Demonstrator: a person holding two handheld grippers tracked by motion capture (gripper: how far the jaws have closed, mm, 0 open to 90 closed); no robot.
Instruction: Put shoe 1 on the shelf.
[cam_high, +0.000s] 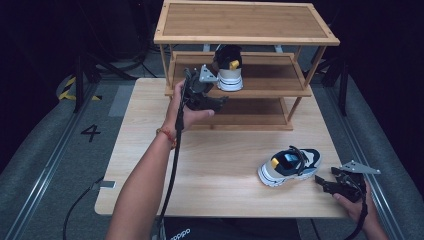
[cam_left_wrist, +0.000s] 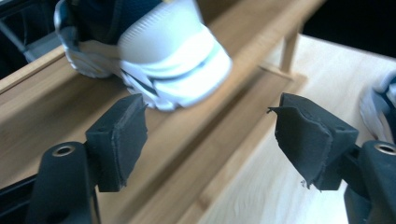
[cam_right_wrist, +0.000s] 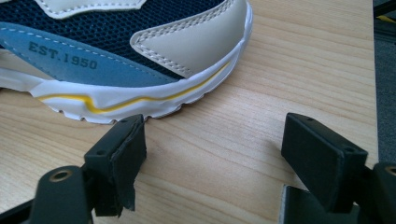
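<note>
On the middle shelf of the bamboo shoe rack (cam_high: 295, 75), at the far side of the table (cam_high: 210, 170), one sneaker (cam_high: 229, 70) stands with its sole near the front lip. Left gripper (cam_high: 216, 103), just in front of that shelf, carries its fingers (cam_left_wrist: 119, 140) wide apart with nothing between them; the sneaker appears released. Left gripper view is blurred, so whether the sole overhangs the shelf edge cannot be told for certain. Risk 1: a wide finger catching the sole as the hand draws clear would drag the sneaker off the lip and onto the lower shelf or table.

Second sneaker (cam_high: 290, 166) lies on the table at the near right, on its sole. Right gripper (cam_high: 327, 184) sits just right of it, low to the surface, fingers (cam_right_wrist: 322, 158) likewise wide and empty; one finger stands just beside the outsole without closing on it. Risk 2: a low approach from here would push the shoe along the smooth wood rather than seat it. Risk 3: a pinch on the soft mesh upper alone may let the shoe swing and strike the rack frame in transit.
</note>
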